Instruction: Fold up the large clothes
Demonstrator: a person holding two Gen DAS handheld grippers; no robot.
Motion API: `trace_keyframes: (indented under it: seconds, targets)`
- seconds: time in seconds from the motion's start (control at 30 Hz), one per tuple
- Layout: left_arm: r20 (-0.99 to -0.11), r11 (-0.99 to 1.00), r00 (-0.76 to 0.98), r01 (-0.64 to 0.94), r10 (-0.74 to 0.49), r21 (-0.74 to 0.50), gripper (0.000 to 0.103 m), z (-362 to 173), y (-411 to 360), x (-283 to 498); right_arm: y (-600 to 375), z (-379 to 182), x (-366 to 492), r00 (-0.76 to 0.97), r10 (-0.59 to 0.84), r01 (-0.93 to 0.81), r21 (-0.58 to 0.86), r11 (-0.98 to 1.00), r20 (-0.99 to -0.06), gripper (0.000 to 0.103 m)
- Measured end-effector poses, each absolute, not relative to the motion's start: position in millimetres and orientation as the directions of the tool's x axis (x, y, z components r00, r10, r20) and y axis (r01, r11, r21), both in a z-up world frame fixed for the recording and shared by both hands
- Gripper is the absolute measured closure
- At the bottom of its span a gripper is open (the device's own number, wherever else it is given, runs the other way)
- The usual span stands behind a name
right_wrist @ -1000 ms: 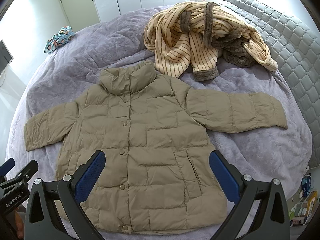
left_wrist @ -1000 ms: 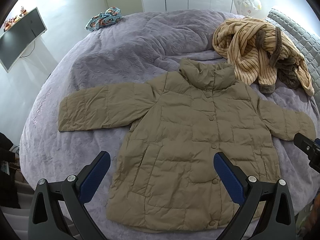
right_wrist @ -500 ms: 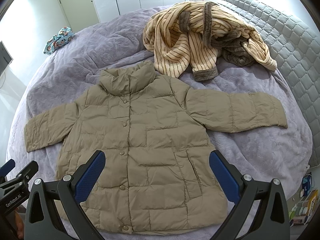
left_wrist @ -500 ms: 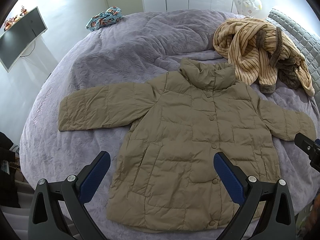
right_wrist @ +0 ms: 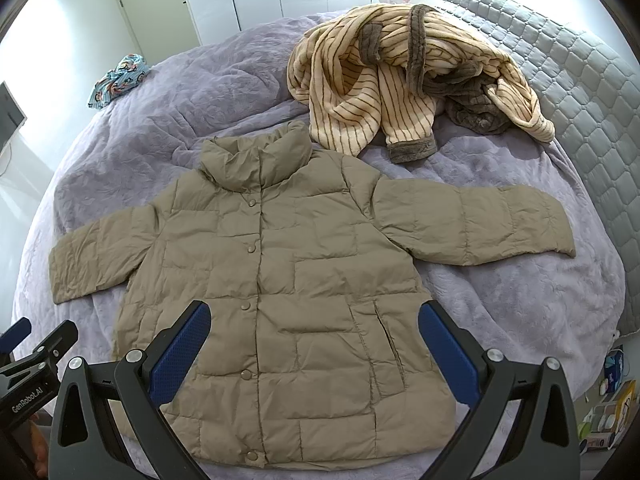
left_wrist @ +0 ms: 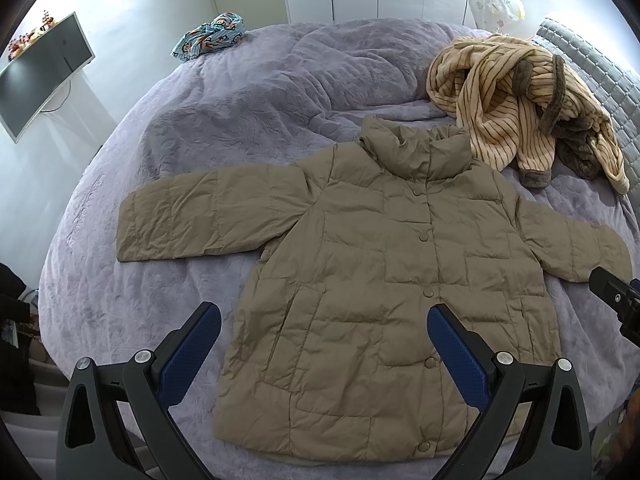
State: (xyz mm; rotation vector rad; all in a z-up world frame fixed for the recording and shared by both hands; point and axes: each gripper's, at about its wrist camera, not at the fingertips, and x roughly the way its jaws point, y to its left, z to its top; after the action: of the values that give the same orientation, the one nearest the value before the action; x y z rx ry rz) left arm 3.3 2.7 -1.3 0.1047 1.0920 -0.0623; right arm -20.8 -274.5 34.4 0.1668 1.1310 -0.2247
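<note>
The left gripper (left_wrist: 324, 332) stands wide, holding nothing, its blue pads (left_wrist: 456, 346) hovering over the lower hem of the tan puffer jacket (left_wrist: 400, 280). The right gripper (right_wrist: 314, 332) is likewise spread wide and empty above the same jacket (right_wrist: 280, 280).

Only the left view shows the wall screen (left_wrist: 40, 76) at 10 o'clock; only the right view shows the clutter on the floor (right_wrist: 608, 412) at 4 o'clock. Each view catches the other tool at its edge: right one at 3 o'clock, left one at 8 o'clock.

The jacket lies flat and buttoned, sleeves spread, in the middle of the purple bedspread (left_wrist: 248, 92). A striped fleece robe (right_wrist: 400, 80) lies crumpled at 1 o'clock, touching the collar. A small patterned garment (left_wrist: 210, 36) sits well apart at 11 o'clock, near the bed's far edge. Bare bedspread lies beyond the left sleeve and under the right sleeve; the quilted headboard (right_wrist: 580, 112) bounds the right side.
</note>
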Motion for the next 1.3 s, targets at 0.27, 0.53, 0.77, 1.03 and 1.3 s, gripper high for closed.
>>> trace_keyframes:
  seconds: [0.27,0.53,0.77,1.03,1.3]
  targets:
    - [-0.891,0.993,0.454,0.103,0.003,0.056,0.0,-1.0,2.8,3.5,-274.8,34.7,-20.8,0.408,-0.092,0.259,0.019,0.966,-0.909,0.0]
    - [-0.89,0.993,0.455,0.103,0.001,0.054,0.0,-1.0,2.6,3.0,-274.8,35.2,-21.1,0.409,-0.093,0.26,0.018,0.965,-0.908,0.0]
    - [-0.891,0.993,0.453,0.103,0.005,0.058,0.0,-0.9,2.5,3.3,-274.7,34.9,-20.6,0.408,-0.092,0.26,0.02,0.965,-0.908,0.0]
    - [-0.892,0.993,0.451,0.103,0.005,0.057,0.0,-1.2,2.6,2.9,-274.2,33.9,-20.2,0.408,-0.092,0.26,0.02,0.965,-0.908,0.0]
    - [-0.893,0.993,0.449,0.103,0.009,0.062,0.0,-1.4,5.8,3.0,-273.9,33.9,-20.6,0.408,-0.092,0.261,0.019,0.965,-0.908,0.0]
